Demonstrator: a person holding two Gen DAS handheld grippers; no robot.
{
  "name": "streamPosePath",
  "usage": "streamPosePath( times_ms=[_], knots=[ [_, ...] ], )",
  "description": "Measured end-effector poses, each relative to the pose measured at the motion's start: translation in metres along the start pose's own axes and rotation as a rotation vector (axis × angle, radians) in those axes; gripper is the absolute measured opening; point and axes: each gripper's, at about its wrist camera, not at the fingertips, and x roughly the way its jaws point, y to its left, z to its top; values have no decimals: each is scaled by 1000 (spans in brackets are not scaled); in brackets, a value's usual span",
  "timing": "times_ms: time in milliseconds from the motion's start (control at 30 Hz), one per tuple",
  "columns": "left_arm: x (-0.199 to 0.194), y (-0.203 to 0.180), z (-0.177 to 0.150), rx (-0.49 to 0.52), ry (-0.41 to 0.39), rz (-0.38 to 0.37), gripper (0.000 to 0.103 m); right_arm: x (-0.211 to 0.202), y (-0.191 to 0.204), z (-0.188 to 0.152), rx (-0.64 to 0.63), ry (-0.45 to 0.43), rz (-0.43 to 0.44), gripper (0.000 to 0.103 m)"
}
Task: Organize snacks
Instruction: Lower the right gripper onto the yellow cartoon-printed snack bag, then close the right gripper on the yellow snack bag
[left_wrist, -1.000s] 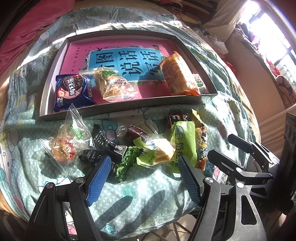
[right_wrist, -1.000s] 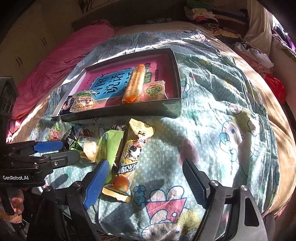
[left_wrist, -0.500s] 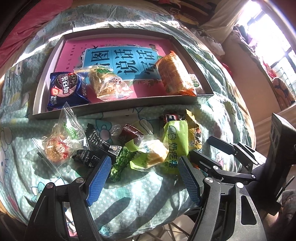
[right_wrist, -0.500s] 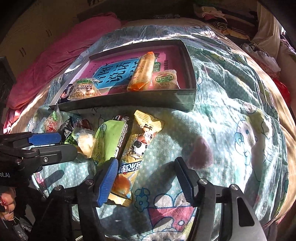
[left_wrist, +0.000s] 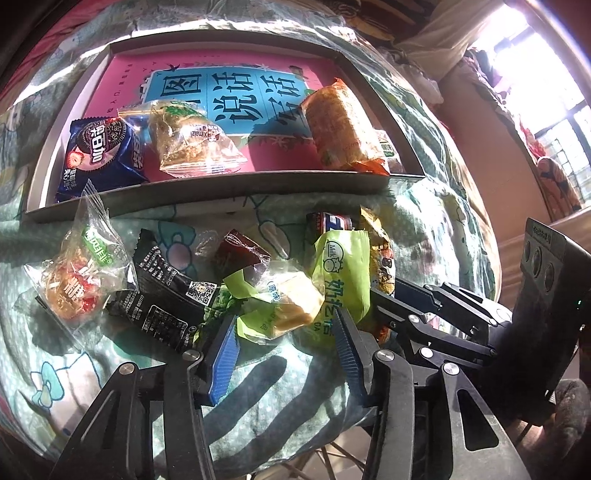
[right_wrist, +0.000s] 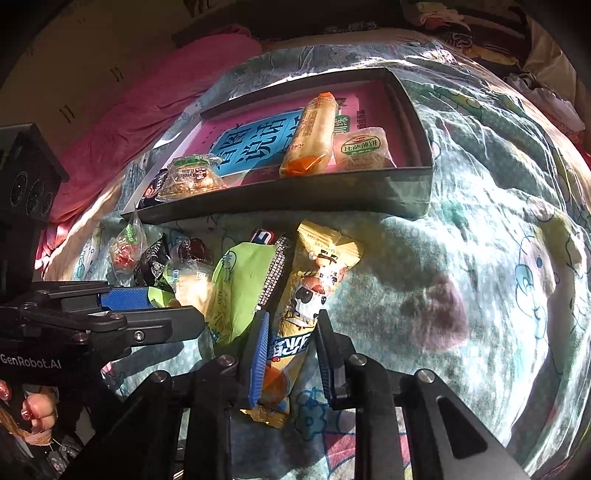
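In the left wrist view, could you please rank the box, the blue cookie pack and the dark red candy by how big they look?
1. Box, by far the largest.
2. Blue cookie pack.
3. Dark red candy, smallest, though it lies nearer the camera.

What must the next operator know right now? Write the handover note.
Left gripper: closing on the cake packet, pads at its wrapper.
Right gripper: closing on the yellow packet, pads against it.
Both packets lie on the bed, not yet lifted.
Done: four snacks in the tray.
Left: these two, plus the loose packets in front of the tray.
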Motion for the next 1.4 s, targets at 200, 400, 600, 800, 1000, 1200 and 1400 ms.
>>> streamPosePath(
  times_ms=[200, 400, 600, 800, 1000, 1200, 1400],
  knots=[
    [9, -2, 1, 2, 18, 2, 46, 2, -6, 0, 37, 6, 40, 24],
    [15, -3, 5, -4, 25, 4, 46, 7, -9, 1, 35, 13, 50, 23],
    [20, -6, 9, -2, 22, 1, 46, 2, -9, 1, 44, -7, 45, 19],
    [20, -6, 9, 10, 13, 8, 40, -10, -18, 3, 83, -44, 46, 18],
    [11, -4, 5, 8, -3, -16, 39, -16, -20, 4, 97, -56, 36, 18],
    [1, -2, 1, 8, -19, -36, 39, -19, -15, 5, 84, -63, 27, 18],
    [-10, -5, -1, 24, -44, -34, 39, -25, -16, 6, 88, -84, 24, 18]
  ],
)
